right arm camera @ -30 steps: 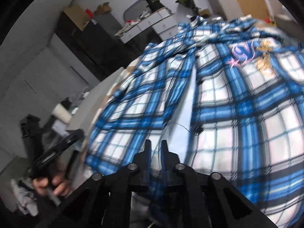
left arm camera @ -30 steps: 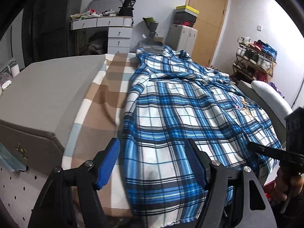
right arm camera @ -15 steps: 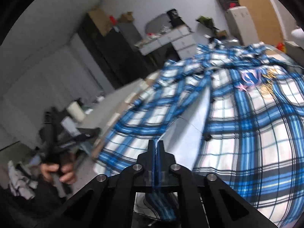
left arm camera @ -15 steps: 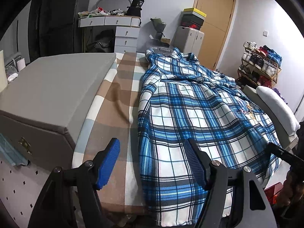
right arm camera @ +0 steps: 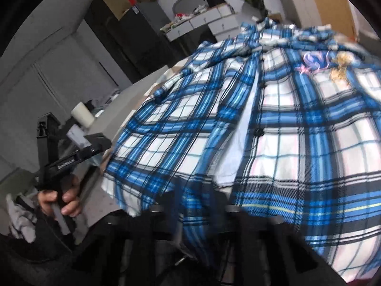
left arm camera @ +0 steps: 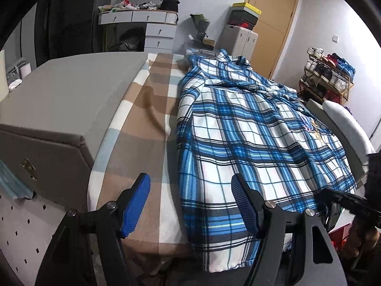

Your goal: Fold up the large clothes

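Cluttered bedroom: drawer unit [left arm camera: 157,32] at the back wall, shoe rack [left arm camera: 326,76] at the right, wooden door [left arm camera: 271,21] behind. Bed [left arm camera: 147,109] with a tan check cover as the work surface, not a counter.

Blue plaid shirt [left arm camera: 250,140] spread flat on the bed's right half, buttoned front up, hem draped over the near edge. Long axis along the bed; collar toward the far wall, hem toward the cameras.

Left claw [left arm camera: 190,205] apart, nothing between the blue pads, hovering over the near left hem corner. Right claw [right arm camera: 190,205] together, apparently pinching the hem at the placket; view blurred and covered by fabric, so exact grip point unclear.

Step, by judgement: securing the 2 hem points ahead of fold 1. Next: left claw down onto the left hem corner, clamp, then lift both together and carry hem toward collar, keeping tension even to avoid skew.
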### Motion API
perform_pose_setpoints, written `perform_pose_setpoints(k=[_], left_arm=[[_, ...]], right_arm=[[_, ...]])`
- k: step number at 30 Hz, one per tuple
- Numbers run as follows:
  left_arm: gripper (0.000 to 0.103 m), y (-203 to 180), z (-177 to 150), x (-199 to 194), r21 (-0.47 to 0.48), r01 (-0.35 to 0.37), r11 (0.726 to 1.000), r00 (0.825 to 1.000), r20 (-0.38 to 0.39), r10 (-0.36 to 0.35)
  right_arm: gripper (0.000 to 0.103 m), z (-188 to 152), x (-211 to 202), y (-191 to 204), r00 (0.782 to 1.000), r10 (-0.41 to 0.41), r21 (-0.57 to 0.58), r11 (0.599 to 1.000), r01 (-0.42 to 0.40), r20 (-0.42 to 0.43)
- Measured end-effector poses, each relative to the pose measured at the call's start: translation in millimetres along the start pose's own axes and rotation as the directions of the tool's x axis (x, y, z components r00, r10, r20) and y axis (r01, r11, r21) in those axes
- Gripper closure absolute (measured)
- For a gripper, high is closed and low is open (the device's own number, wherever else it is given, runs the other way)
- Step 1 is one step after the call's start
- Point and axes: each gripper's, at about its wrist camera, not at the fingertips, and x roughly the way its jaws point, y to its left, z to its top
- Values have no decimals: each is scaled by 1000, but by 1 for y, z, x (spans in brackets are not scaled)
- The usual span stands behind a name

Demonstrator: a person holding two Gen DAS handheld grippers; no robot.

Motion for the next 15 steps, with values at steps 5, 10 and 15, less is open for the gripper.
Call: perform_pose_setpoints(k=[5,10,15], left_arm=[[37,1,0,-1,-6,7,1000,1000,1,-7],[37,-6,-2,5,29,11,1000,1000,-30,-10],[37,-2,-3,11,9,26,1000,998,-52,-25]], right_arm=[[100,6,-26,0,995,-20,-2,1000,21,97],[97,-8,-1,-20,996,-85,86,993,86,-14],[82,-6,-1,-22,999,-44,92,995,43,3]])
